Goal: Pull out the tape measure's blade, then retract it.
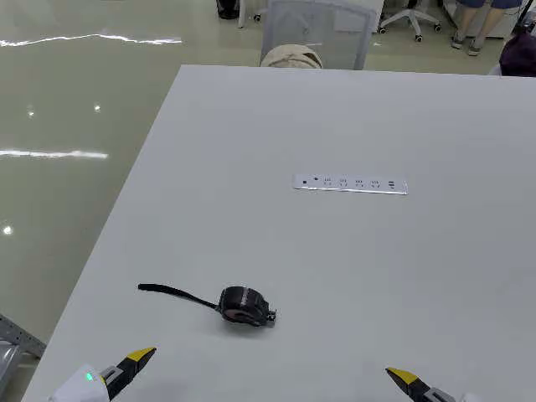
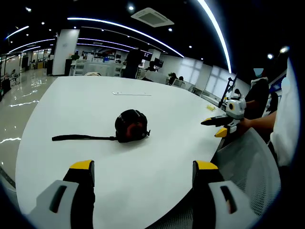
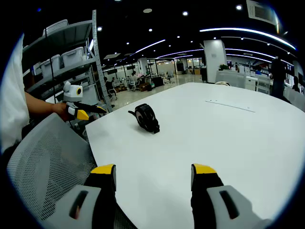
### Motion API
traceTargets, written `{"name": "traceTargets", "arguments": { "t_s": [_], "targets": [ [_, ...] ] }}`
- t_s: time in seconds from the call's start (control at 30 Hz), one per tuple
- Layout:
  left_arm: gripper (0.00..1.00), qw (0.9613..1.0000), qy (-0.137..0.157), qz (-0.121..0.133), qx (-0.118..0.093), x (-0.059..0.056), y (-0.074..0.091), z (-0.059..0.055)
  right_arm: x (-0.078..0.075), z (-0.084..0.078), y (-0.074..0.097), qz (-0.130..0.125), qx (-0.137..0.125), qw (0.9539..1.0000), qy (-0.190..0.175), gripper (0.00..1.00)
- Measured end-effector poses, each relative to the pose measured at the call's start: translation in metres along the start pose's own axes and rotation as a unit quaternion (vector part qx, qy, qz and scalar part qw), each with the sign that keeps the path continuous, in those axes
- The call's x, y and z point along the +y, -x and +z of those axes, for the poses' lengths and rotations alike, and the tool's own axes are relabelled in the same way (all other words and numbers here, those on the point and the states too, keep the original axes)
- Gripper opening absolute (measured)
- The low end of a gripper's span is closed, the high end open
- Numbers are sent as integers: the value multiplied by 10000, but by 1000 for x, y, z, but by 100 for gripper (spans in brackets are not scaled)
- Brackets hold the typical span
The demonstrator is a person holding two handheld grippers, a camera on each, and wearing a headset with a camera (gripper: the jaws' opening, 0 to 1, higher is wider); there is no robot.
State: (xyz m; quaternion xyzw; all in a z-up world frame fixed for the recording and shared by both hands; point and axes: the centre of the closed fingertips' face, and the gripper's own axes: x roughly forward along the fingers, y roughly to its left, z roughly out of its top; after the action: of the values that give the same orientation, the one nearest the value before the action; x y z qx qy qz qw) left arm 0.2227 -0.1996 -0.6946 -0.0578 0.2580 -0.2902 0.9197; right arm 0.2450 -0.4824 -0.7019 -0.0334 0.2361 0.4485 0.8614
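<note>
Since tape measure (image 2: 131, 126) lies untouched ahead of fingers, blade judged not yet pulled; left gripper (image 2: 144, 167), right gripper (image 3: 154, 169) held spread, empty; whole task left.

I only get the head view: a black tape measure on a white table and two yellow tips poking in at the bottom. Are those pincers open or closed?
Observer: The left gripper is open. Its own view shows both jaws well apart with nothing between them.
Operator: And the other one?
Observer: The right gripper is open too. It is aimed roughly toward the tape measure but is not touching it.
Operator: What's below my picture, off the near edge?
Observer: A grey mesh chair sits right at the near edge of the table, beside the person's arm.
</note>
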Motion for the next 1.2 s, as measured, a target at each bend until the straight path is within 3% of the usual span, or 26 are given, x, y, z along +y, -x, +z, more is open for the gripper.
{"name": "traceTargets", "arguments": {
  "t_s": [1.2],
  "targets": [
    [83,10000,27,5,-16,0,-1,-2,1,-2,1,5,6,10000,-34,63]
  ]
}}
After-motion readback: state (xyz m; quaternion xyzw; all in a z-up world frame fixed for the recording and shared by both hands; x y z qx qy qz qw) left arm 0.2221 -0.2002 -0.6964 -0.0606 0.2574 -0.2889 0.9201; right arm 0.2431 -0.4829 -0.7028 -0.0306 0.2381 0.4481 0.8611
